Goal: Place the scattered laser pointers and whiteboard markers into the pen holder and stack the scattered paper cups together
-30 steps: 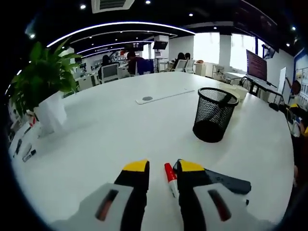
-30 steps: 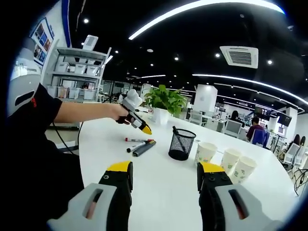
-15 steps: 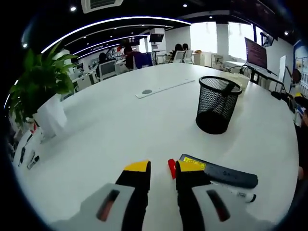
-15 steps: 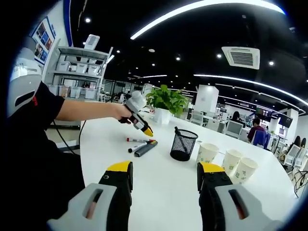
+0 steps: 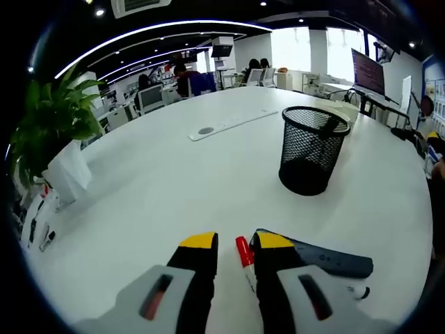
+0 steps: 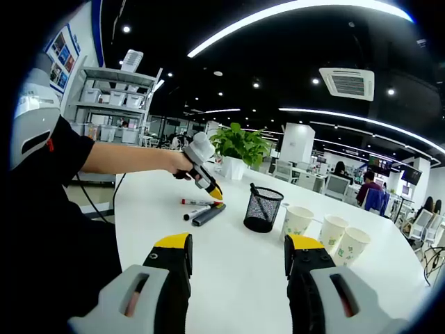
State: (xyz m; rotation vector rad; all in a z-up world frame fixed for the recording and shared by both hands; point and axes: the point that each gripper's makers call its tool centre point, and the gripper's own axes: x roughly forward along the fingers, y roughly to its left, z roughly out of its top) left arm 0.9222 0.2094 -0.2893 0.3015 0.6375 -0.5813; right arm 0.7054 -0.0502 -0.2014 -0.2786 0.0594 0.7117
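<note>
Left gripper point(image 5: 226, 245) poised over red marker point(image 5: 244, 256)

The marker is seen between the parted jaws on the table point(image 5: 174, 174), with a grey pointer point(image 5: 327, 257) beside it and the holder point(image 5: 310, 149) beyond. The right gripper point(image 6: 236, 252) is held released; three cups point(image 6: 327, 233) are stood right of the holder.

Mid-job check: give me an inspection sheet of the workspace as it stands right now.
Surface: white table, large, rounded.
Job's things: red-capped marker between the left tongs; dark laser pointer and another marker beside them; mesh pen holder upright, one pen inside; three paper cups standing apart, unstacked.
Clutter: potted plant; flat white strip.
Grippers: left tongs open around the marker; right tongs open, holding nothing.
Cables: one hangs beneath the person's arm.
Surroundings: open office, shelving, people seated far off.
</note>
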